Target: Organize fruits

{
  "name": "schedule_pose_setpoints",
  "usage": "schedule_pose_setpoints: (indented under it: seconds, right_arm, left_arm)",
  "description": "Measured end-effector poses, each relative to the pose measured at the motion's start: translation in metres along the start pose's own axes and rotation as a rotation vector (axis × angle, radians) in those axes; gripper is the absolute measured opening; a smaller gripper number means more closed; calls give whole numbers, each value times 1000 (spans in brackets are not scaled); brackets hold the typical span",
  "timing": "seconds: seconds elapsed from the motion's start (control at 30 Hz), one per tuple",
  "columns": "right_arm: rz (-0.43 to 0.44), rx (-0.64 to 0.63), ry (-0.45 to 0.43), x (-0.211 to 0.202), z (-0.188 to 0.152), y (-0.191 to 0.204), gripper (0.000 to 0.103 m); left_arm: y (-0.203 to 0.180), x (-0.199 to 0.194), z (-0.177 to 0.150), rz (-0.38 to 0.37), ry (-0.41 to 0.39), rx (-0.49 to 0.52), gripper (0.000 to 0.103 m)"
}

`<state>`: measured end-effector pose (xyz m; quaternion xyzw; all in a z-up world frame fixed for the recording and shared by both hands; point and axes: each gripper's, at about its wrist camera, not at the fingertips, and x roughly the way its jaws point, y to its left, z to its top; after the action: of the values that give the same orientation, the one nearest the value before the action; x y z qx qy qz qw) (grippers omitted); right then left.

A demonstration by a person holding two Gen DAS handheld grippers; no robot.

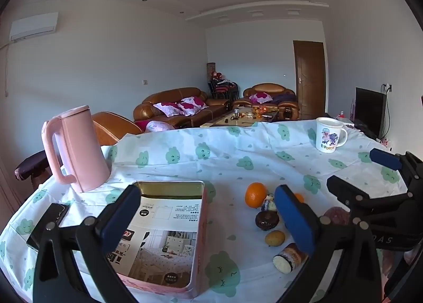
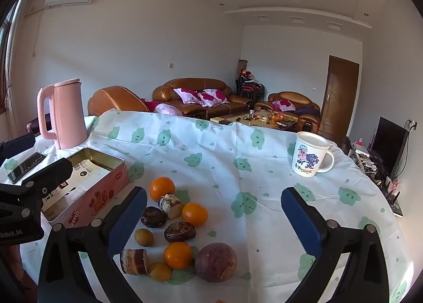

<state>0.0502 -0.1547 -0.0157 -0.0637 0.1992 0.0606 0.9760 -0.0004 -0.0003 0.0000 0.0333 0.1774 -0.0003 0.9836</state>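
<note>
Fruit lies loose on the tablecloth (image 2: pixel 264 144) right of the tin (image 2: pixel 87 186): oranges (image 2: pixel 162 188), a passion fruit (image 2: pixel 215 262), what may be dates (image 2: pixel 179 231). Left gripper (image 1: pixel 208 213) and right gripper (image 2: pixel 214 213) both hover with fingers apart, empty.

The tablecloth (image 2: pixel 224 144) is thin matt cloth, creased, printed with green clouds. The box (image 1: pixel 169 234) looks like metal, its inner wall a dull gold sheen, with a printed paper sheet (image 1: pixel 161 226) lying smooth inside; the kettle (image 1: pixel 76 149) has a smooth matt pink finish, and the mug (image 2: pixel 310 155) is glossy white. The oranges (image 2: pixel 162 188) have shiny, finely dimpled peel, the purple fruit (image 2: pixel 215 262) a dull, slightly rough skin, and both grippers' pads (image 2: pixel 300 213) look like matt blue rubber on black plastic.
</note>
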Motion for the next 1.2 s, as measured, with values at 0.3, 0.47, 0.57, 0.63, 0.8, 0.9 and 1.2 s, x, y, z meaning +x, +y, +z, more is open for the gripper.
schedule_pose_setpoints:
  seconds: [0.3, 0.47, 0.57, 0.63, 0.8, 0.9, 1.2]
  right_arm:
    - [-2, -2, 11, 3, -6, -1, 102]
    - [4, 8, 23, 5, -6, -3, 102]
    - [5, 8, 21, 4, -6, -3, 102]
    - [7, 7, 21, 4, -6, -3, 102]
    - [7, 7, 21, 4, -5, -3, 102]
    - [8, 4, 21, 3, -6, -2, 102]
    - [11, 6, 26, 3, -6, -1, 102]
  left_arm:
    - [3, 2, -8, -7, 23, -23, 103]
    - [2, 4, -8, -2, 27, -22, 103]
    - [3, 4, -7, 0, 31, -22, 103]
    - [2, 5, -8, 2, 29, -22, 103]
    - [3, 5, -8, 1, 28, -21, 103]
    - [3, 5, -8, 0, 29, -21, 103]
    - [3, 5, -8, 0, 29, -22, 103]
